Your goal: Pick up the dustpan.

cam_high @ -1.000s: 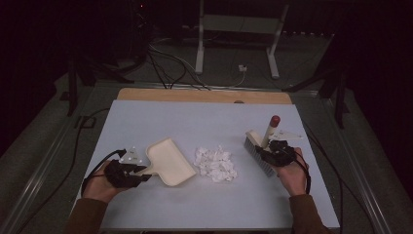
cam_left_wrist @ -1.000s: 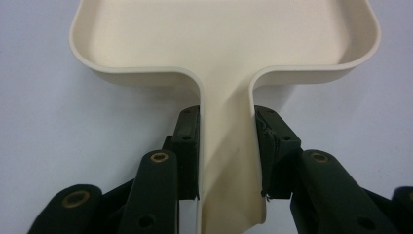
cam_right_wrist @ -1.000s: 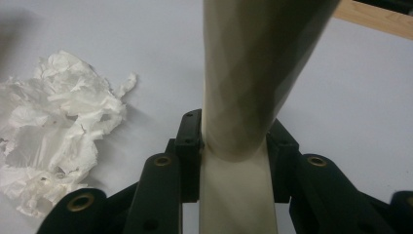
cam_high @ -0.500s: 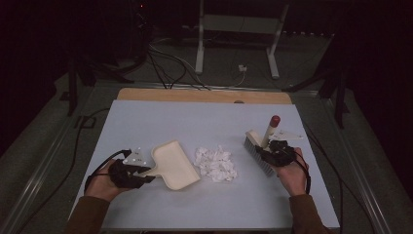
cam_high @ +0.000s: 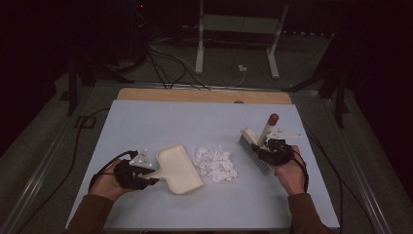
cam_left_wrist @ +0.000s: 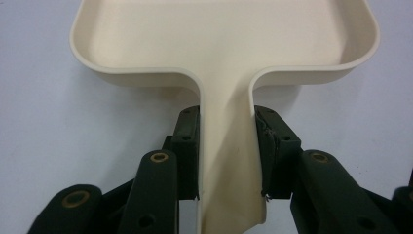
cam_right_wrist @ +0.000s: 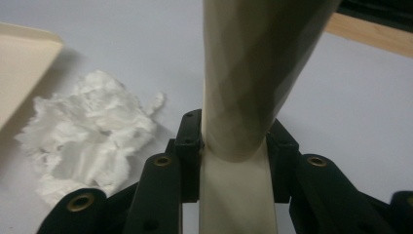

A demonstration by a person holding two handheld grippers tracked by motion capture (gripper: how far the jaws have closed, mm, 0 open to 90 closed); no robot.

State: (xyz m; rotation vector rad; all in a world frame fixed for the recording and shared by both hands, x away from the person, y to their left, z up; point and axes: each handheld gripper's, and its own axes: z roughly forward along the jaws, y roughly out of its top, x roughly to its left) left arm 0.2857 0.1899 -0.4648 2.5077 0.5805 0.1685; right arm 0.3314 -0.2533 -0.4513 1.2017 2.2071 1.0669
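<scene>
Both tools are in hand, sweep not started as far as I can judge. My left gripper (cam_high: pixel 146 176) is clamped on the dustpan (cam_high: pixel 178 168) handle; the left gripper view has both pads flat against the handle (cam_left_wrist: pixel 225 161) sides, pan mouth facing away toward the top of frame. My right gripper (cam_high: pixel 269 148) pinches the brush (cam_high: pixel 254 146) by its handle, pads tight on the shaft (cam_right_wrist: pixel 243 146) in the right gripper view. Paper scraps (cam_high: pixel 215 164) sit centre of the high view, all on the desk (cam_high: pixel 195 117), between pan on the left and brush on the right, just beside the pan's lip, none inside it from what I see. Left to do: push the pile into the pan, then lift and dump. Materials: pan is smooth cream plastic, shallow tray, rounded corners, raised rim, flat tapering handle. Brush is cream with a round tapered handle, dark red cap (cam_high: pixel 273 118), one long row of pale bristles. Scraps are white, crumpled, torn and light, likely to scatter. Desk top is matte pale grey with a wood strip at the far edge.
</scene>
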